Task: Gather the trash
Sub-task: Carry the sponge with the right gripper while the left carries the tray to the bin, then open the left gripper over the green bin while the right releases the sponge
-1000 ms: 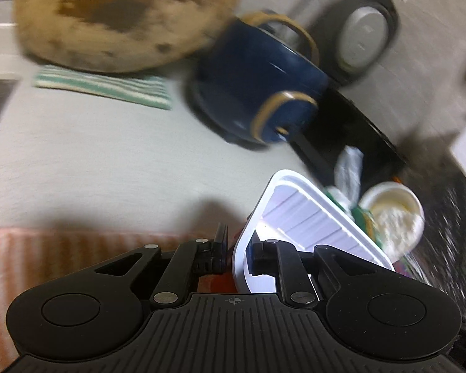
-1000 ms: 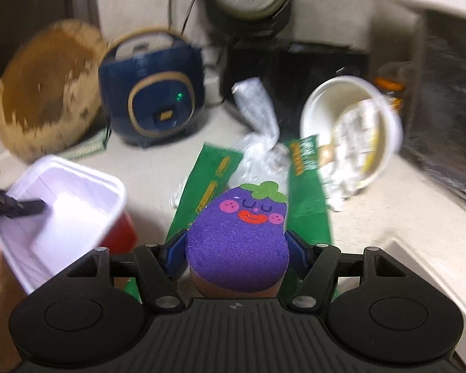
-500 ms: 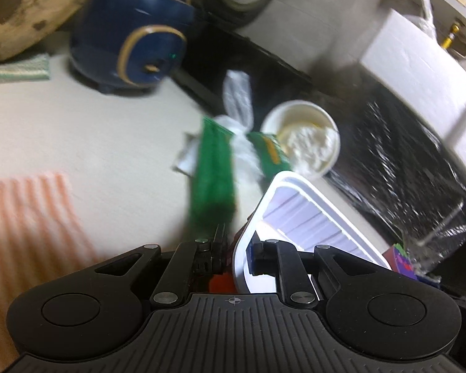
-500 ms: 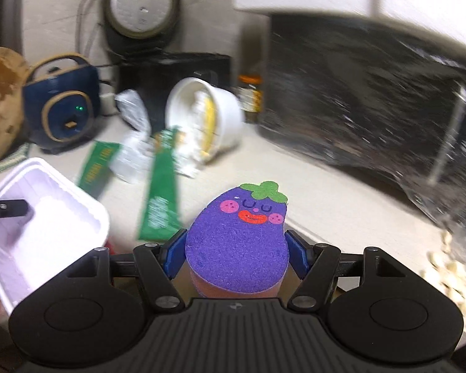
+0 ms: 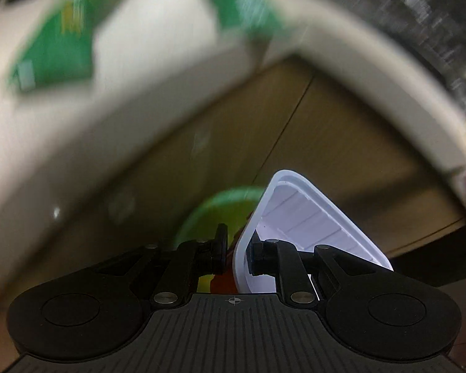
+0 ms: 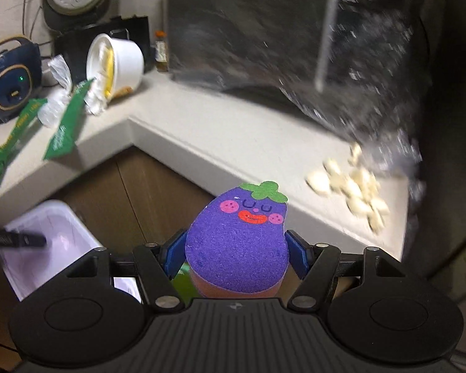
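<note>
My left gripper [image 5: 236,256] is shut on the rim of a white plastic tray [image 5: 307,220], held off the counter in front of the brown cabinet doors. The tray also shows at the lower left of the right wrist view [image 6: 49,242]. A green round object [image 5: 214,214] lies blurred below the tray. My right gripper [image 6: 236,253] is shut on a purple eggplant-shaped sponge [image 6: 237,242]. On the counter lie two green wrappers [image 6: 66,127], crumpled clear plastic [image 6: 57,68] and a tipped white cup [image 6: 118,59].
The beige counter [image 6: 220,124] forms an inside corner above brown cabinet doors [image 6: 133,199]. A navy rice cooker [image 6: 11,77], a black microwave [image 6: 295,31] and pale food pieces [image 6: 354,186] sit on it.
Both grippers have swung right and down off the counter, still holding the tray and the sponge. The left view now faces the counter edge and cabinet.
</note>
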